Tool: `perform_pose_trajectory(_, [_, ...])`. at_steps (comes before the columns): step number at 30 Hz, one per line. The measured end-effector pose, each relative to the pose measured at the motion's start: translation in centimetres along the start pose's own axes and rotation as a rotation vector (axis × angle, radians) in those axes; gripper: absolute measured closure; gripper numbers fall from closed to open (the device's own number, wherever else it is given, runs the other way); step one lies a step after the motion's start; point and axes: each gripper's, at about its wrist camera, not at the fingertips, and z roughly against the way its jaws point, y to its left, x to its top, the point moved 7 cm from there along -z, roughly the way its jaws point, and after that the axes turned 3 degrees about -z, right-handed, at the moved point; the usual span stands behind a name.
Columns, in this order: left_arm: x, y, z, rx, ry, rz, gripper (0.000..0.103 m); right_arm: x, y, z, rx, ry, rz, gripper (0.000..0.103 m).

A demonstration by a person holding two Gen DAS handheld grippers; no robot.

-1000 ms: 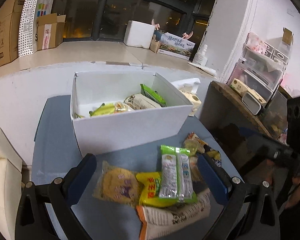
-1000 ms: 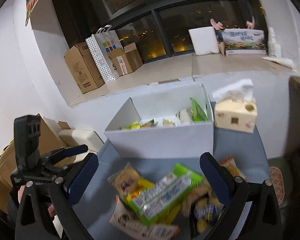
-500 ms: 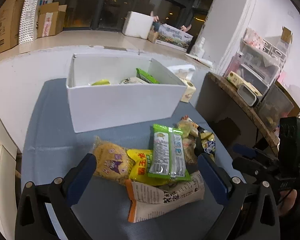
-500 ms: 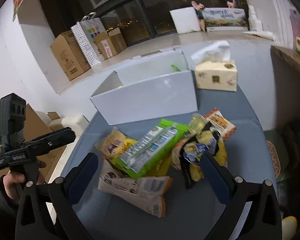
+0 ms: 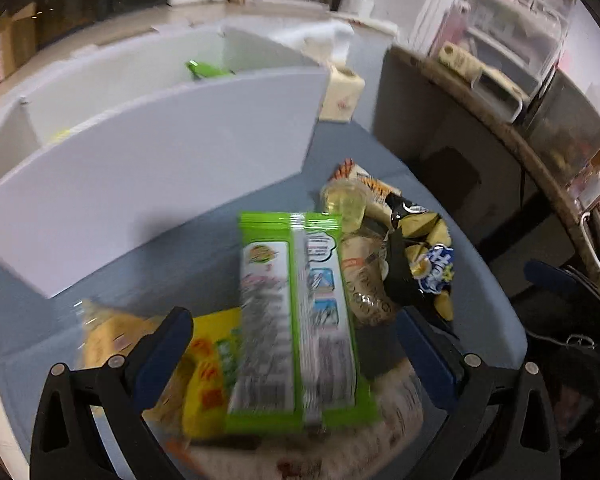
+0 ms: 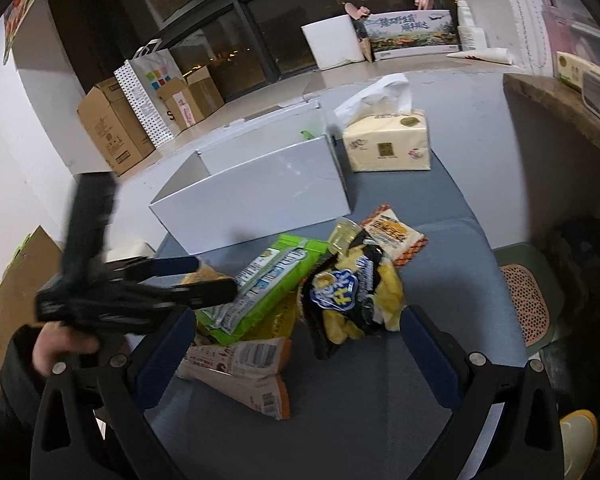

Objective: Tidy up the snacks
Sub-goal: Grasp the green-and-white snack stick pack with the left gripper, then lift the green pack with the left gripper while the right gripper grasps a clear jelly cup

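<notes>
A pile of snacks lies on the grey-blue table (image 6: pixel 380 420) in front of a white box (image 5: pixel 160 152). A long green packet (image 5: pixel 296 320) lies on top of it, with a yellow packet (image 5: pixel 208 372), a black-and-yellow bag (image 6: pixel 352 292) and a white-and-orange bag (image 6: pixel 240 368) around it. My left gripper (image 5: pixel 296 344) is open, its fingers low on either side of the green packet. From the right wrist view the left gripper (image 6: pixel 204 280) reaches in over the pile's left end. My right gripper (image 6: pixel 296 352) is open and empty, above the pile's near side.
A tissue box (image 6: pixel 388 144) stands right of the white box (image 6: pixel 260 188). A green snack (image 5: pixel 208 69) pokes up inside the box. A wooden shelf (image 5: pixel 500 128) with containers stands at the right. Cardboard boxes (image 6: pixel 112 128) and a paper bag sit on the window ledge.
My left gripper has dropped and moved forward, so its fingers now straddle the green packet. My right gripper has drawn back a little; the snacks have not moved.
</notes>
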Motion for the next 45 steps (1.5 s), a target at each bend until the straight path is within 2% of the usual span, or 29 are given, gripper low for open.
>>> perform_pose_trajectory(6, [0.1,-0.1,-3.8,0.050,0.082,-0.047,0.003,-0.6,-1.6,0.3,-0.020,0.005,-0.033,0.000])
perform_pose_trajectory(7, [0.1,-0.1,-4.0,0.039,0.083,-0.049,0.008,-0.7,-1.7,0.3,-0.021,0.006,-0.035,0.000])
perform_pose_trajectory(8, [0.1,0.0,-4.1,0.020,0.080,-0.047,0.029,-0.7,-1.9,0.3,-0.024,0.007,-0.038,0.000])
perform_pose_trajectory(9, [0.0,0.1,-4.0,0.008,0.079,-0.038,0.033,-0.8,-2.1,0.3,-0.026,0.008,-0.042,0.000])
perform_pose_trajectory(12, [0.1,0.4,-3.1,-0.013,0.060,-0.038,0.037,-1.0,-2.3,0.0,-0.026,0.017,-0.050,0.000])
perform_pose_trajectory(20, [0.8,1.7,3.8,0.009,-0.118,-0.009,0.038,-1.2,-1.8,-1.3,-0.028,0.049,-0.023,0.000])
perform_pose_trajectory(26, [-0.6,2.1,7.9,0.014,-0.209,0.035,0.038,0.7,-0.8,-2.8,-0.064,0.052,0.078,0.000])
perform_pose_trajectory(28, [-1.1,2.4,8.9,0.018,-0.229,0.049,0.038,2.1,-0.2,-4.0,-0.084,0.059,0.152,0.000])
perform_pose_trajectory(32, [-1.9,3.0,9.7,0.043,-0.257,0.066,0.038,4.5,0.2,-7.0,-0.105,0.106,0.249,0.000])
perform_pose_trajectory(36, [-2.8,4.1,10.4,0.056,-0.271,0.098,0.038,6.3,-0.3,-11.4,-0.118,0.211,0.317,0.000])
perform_pose_trajectory(39, [-3.6,5.1,10.9,0.056,-0.277,0.125,0.038,6.4,-1.4,-13.9,-0.144,0.283,0.326,0.000])
perform_pose_trajectory(44, [-4.3,6.1,10.8,0.061,-0.277,0.154,0.038,5.5,-2.5,-16.1,-0.115,0.345,0.309,0.000])
perform_pose_trajectory(45, [-4.3,6.3,10.7,0.062,-0.276,0.157,0.038,5.3,-2.5,-16.4,-0.111,0.353,0.311,0.005])
